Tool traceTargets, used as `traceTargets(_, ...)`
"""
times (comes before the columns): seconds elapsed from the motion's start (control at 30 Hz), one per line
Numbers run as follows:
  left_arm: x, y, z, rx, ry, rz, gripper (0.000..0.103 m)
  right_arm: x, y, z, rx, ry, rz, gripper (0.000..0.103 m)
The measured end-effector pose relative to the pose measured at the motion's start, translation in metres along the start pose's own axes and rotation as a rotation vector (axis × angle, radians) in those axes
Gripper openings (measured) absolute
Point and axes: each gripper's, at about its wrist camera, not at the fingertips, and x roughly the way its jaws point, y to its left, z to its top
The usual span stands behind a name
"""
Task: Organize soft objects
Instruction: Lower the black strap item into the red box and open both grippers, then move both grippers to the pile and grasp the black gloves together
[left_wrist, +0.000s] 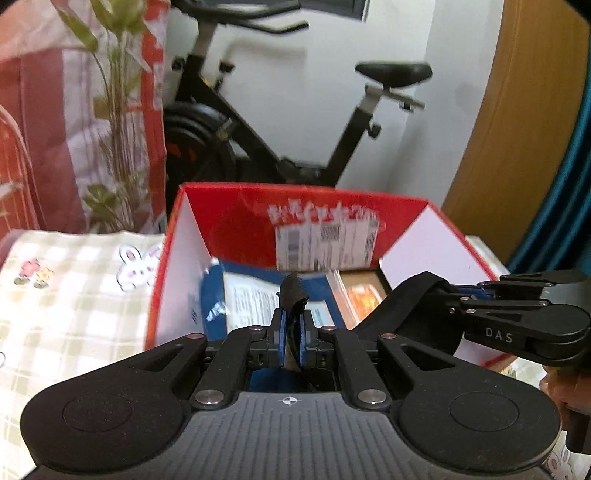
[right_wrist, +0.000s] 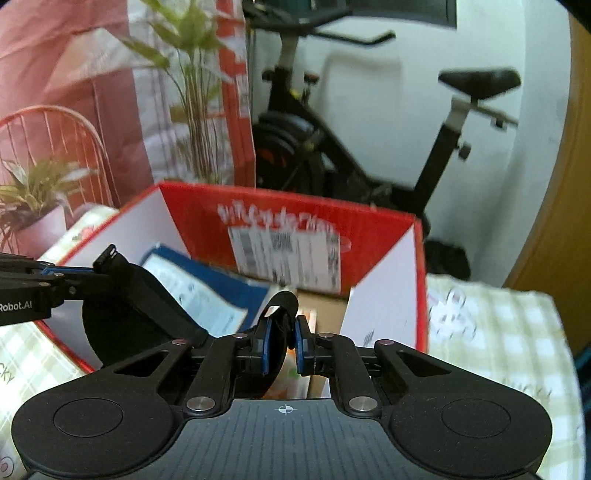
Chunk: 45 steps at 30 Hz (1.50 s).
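While both grippers hang over the red box (left_wrist: 406, 254), they share one soft black thing, maybe an eye mask (right_wrist: 125, 310). The left gripper (left_wrist: 291, 332) has its fingers shut tight on a black strap end. The right gripper (right_wrist: 282, 347) has its fingers clamped on the other end, where a strap loops up above them. The mask stretches between the two, just over the open top of the box.

Inside the box lie a blue book (left_wrist: 258, 299) and an orange pack (left_wrist: 364, 299). The mask is not in the box yet; it is in the air above these things. The box sits on a checked cloth (left_wrist: 74, 295) with bunny prints. Behind the box stands an exercise bike (left_wrist: 295, 122), and plants (right_wrist: 188, 92) stand to the left of it.

So the job looks about half done for this piece: it is picked up and carried to the box. What is left, I think, is to lower it in and let go. I cannot see other soft things waiting.
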Motion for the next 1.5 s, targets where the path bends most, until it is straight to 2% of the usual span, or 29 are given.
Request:
traceTargets(0.17,0.010,0.002,-0.003,0.010,0.059,-0.003,0.008,0.006,-0.003,-0.003,0.032,0.034,0.012,0.011)
traceTargets(0.33,0.012,0.001,-0.003,0.018,0.075,-0.001,0.009,0.007,-0.003,-0.004,0.040,0.046,0.004,0.012)
traceTargets(0.57,0.006,-0.002,0.004,0.059,0.073,0.021,0.014,-0.006,-0.002,-0.002,0.025,0.038,-0.038,0.026)
traceTargets(0.6,0.002,-0.002,0.004,0.066,0.066,0.021,0.021,-0.008,-0.003,-0.002,0.023,0.036,-0.043,0.032)
traceTargets(0.63,-0.001,-0.002,0.005,0.069,0.057,0.017,0.034,-0.012,-0.003,-0.002,0.021,0.032,-0.046,0.035)
traceTargets(0.67,-0.006,-0.003,0.006,0.071,0.045,0.015,0.041,-0.015,-0.003,-0.002,0.020,0.024,-0.046,0.043)
traceTargets(0.7,-0.010,-0.003,0.007,0.072,0.032,0.016,0.053,-0.020,-0.002,-0.002,0.020,0.014,-0.046,0.050)
traceTargets(0.73,-0.015,-0.004,0.007,0.074,0.015,0.016,0.060,-0.023,-0.002,-0.001,0.018,0.007,-0.047,0.053)
traceTargets(0.77,-0.019,-0.005,0.008,0.076,0.005,0.016,0.063,-0.028,0.000,-0.001,0.013,-0.001,-0.049,0.059)
traceTargets(0.83,-0.028,-0.007,0.009,0.081,-0.009,0.017,0.078,-0.036,0.000,-0.001,0.007,-0.013,-0.056,0.066)
traceTargets(0.93,-0.041,-0.010,0.008,0.083,-0.033,0.039,0.096,-0.052,0.002,-0.001,0.012,-0.042,-0.064,0.084)
traceTargets(1.0,-0.051,-0.012,0.006,0.088,-0.045,0.056,0.098,-0.062,0.003,-0.002,0.014,-0.063,-0.061,0.096)
traceTargets(1.1,-0.062,-0.012,0.004,0.077,-0.049,0.069,0.100,-0.077,0.004,-0.003,0.023,-0.085,-0.063,0.102)
traceTargets(1.5,-0.135,-0.011,-0.017,0.053,-0.124,0.047,0.103,-0.149,0.011,-0.021,0.058,-0.208,-0.047,0.103)
